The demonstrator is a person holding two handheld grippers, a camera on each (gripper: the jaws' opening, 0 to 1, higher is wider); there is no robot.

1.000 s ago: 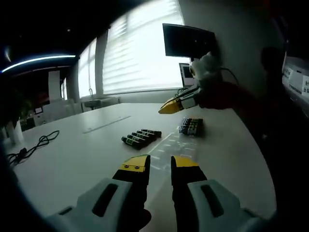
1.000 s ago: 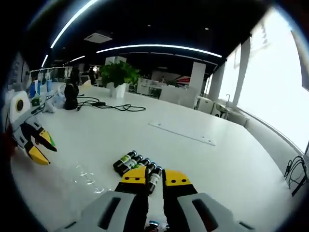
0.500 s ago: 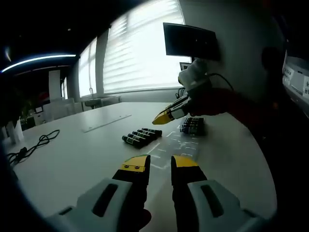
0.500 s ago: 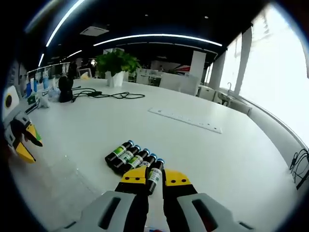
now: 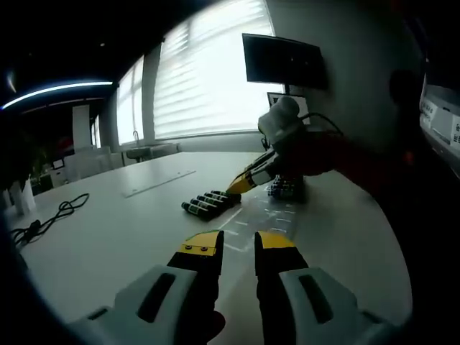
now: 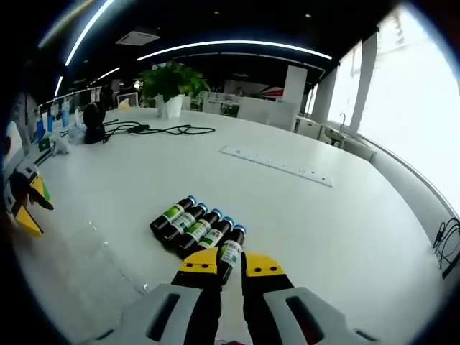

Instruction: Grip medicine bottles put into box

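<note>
five bottles (image 6: 198,232) lie in a row on the desk (image 6: 302,215); our right hand-held gripper (image 6: 229,265), jaws slightly apart, has closed in on the 5 o'clock one, grasp looks next.

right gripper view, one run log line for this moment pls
phase: reach | right gripper: jaws open, tips at nearest of five lying medicine bottles | left gripper: open, holding nothing | table: power strip

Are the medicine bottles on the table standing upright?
No, the five medicine bottles lie on their sides in a row on the white table.
</note>
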